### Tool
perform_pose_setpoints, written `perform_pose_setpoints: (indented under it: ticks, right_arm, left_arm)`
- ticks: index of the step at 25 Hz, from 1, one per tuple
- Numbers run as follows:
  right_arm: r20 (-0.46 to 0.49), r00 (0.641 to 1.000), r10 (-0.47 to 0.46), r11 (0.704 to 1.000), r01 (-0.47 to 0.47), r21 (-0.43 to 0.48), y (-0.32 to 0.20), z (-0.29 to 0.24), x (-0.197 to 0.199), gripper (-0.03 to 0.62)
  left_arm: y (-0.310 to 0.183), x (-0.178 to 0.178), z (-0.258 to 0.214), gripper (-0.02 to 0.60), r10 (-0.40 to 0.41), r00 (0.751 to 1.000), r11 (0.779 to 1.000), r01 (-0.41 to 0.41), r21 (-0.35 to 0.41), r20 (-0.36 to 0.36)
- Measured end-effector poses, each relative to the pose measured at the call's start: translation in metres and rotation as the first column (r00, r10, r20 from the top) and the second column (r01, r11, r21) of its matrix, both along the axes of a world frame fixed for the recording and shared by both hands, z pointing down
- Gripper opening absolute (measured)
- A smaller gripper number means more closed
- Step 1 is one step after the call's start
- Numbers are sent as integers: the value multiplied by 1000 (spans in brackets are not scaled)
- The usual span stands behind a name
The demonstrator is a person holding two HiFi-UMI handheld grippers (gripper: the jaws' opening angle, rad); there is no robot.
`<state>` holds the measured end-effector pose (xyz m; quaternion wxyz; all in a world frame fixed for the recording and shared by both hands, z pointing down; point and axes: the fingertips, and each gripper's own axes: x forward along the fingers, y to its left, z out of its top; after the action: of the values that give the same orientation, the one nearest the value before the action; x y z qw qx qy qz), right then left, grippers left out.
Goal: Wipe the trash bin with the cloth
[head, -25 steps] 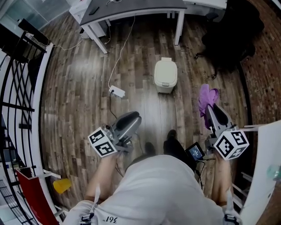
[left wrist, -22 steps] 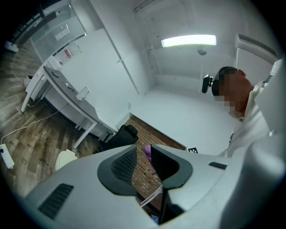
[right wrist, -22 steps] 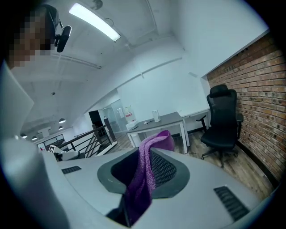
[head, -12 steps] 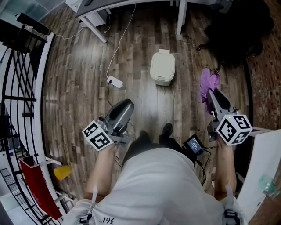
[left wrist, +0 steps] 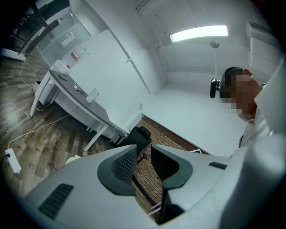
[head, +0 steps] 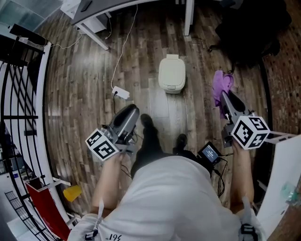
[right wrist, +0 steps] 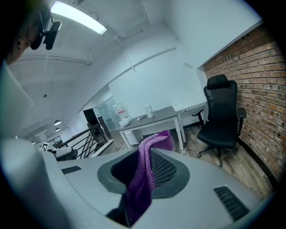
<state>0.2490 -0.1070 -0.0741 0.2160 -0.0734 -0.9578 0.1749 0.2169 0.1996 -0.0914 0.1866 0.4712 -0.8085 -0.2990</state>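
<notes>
Our right gripper (right wrist: 144, 157) is pinched tight on the purple cloth (head: 222, 84). One end sticks up past the jaws and the rest hangs down. The cloth looks soft, light and floppy, so we think it will bend around the bin easily.

Our left gripper (left wrist: 143, 157) holds nothing. Its jaws stand a little bit apart, and we see only the room through the gap.

The cream trash bin (head: 172, 73) stands on the wooden floor (head: 89, 70), in front of our feet and near the legs of the desk (head: 101, 12). The cloth is not touching it yet. The lid is shut, so we cannot see what is inside.

The bin looks like light plastic, and we think it may slide when we rub it. The empty gripper could hold its top edge to keep it in place.
</notes>
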Motion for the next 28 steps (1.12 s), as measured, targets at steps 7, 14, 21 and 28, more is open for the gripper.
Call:
perform_pose_setpoints:
  ticks: [7,14,21,28]
  right_arm:
    - [-30,997,66,998,-66,8,33,8,-62,83]
    - [-86,993,79,997,-78,18,86,19,-138,83]
    - [-110,994,18,1000,-18,6,118,30,-190,83]
    - [-91,988,-124,992,121,-43,106,36,-221,83]
  left_arm:
    - [28,-80,13,101,80,997,997,-80,-1,-16]
    - [65,-164,20,101,138,990,990,-138,8,-39]
    - [80,-202,34,101,123,990,992,-123,-3,-71]
    - [42,-193,40,101,30,996,1000,-31,-3,-81]
